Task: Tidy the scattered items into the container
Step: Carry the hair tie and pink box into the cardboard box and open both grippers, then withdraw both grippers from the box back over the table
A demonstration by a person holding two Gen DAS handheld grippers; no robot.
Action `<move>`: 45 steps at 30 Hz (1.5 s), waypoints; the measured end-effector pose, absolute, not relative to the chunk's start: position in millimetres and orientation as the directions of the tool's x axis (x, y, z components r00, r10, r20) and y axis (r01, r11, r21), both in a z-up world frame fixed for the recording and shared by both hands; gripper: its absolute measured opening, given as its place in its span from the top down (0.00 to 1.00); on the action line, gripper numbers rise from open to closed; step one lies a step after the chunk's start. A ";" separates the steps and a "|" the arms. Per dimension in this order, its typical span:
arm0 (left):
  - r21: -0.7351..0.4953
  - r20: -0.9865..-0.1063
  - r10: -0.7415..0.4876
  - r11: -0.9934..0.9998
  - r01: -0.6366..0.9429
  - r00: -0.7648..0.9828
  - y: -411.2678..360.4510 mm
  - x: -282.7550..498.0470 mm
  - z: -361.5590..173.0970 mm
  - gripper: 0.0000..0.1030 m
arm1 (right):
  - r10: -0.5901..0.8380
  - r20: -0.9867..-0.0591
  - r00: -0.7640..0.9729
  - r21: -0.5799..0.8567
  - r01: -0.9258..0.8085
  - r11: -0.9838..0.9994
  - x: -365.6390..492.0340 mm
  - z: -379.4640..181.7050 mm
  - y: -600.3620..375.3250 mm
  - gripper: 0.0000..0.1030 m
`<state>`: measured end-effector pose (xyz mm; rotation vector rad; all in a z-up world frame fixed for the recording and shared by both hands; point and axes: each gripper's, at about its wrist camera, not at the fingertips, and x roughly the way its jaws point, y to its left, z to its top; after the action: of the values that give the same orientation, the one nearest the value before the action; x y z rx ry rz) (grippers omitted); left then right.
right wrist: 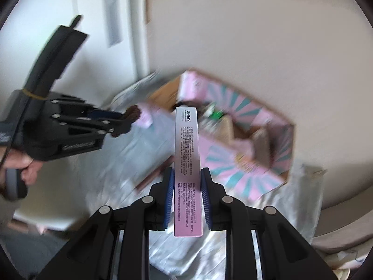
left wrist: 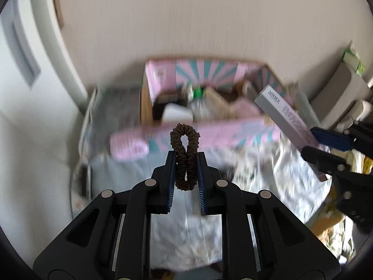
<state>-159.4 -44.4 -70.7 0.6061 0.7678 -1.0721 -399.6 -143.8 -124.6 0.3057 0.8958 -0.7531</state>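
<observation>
My left gripper (left wrist: 186, 157) is shut on a brown hair scrunchie (left wrist: 185, 154), whose loop sticks up past the fingertips. The right gripper (right wrist: 187, 175) is shut on a long grey-to-pink carton (right wrist: 187, 163) printed with text, held lengthwise and pointing away. Beyond both stands the open cardboard container (left wrist: 160, 74) with pink and teal flaps, also seen in the right wrist view (right wrist: 244, 179); several items lie inside it. In the left wrist view the right gripper (left wrist: 326, 147) and its carton (left wrist: 289, 119) hang at the right, near the container's corner. The left gripper (right wrist: 126, 121) with the scrunchie (right wrist: 134, 113) shows at the left of the right wrist view.
The container rests on a crumpled pale sheet (left wrist: 186, 233) over a low surface. A plain wall (left wrist: 186, 23) rises behind it and a white door (right wrist: 70, 35) stands to the left. A person's hand (right wrist: 28, 165) grips the left tool's handle. Clutter (left wrist: 349, 233) lies at the right.
</observation>
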 end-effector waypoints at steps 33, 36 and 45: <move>0.143 -0.826 -0.451 0.413 0.900 0.338 -192.4 -101.4 -100.4 0.44 | -0.512 -0.852 0.111 -0.083 0.936 0.341 -406.1 -176.2 -306.5 0.79; 0.178 -0.797 -0.466 0.428 0.886 0.385 -188.5 -103.2 -96.2 0.05 | -0.508 -0.856 0.093 -0.101 0.934 0.342 -408.1 -181.3 -308.4 0.71; 0.263 -0.758 -0.463 0.428 0.864 0.460 -183.6 -108.1 -86.3 0.01 | -0.540 -0.834 0.111 -0.089 0.940 0.330 -415.1 -173.3 -307.1 0.36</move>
<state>-108.1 -183.6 -86.3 0.7099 0.6563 -0.9069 -415.1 -307.1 -173.3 0.5410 0.9136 -1.1673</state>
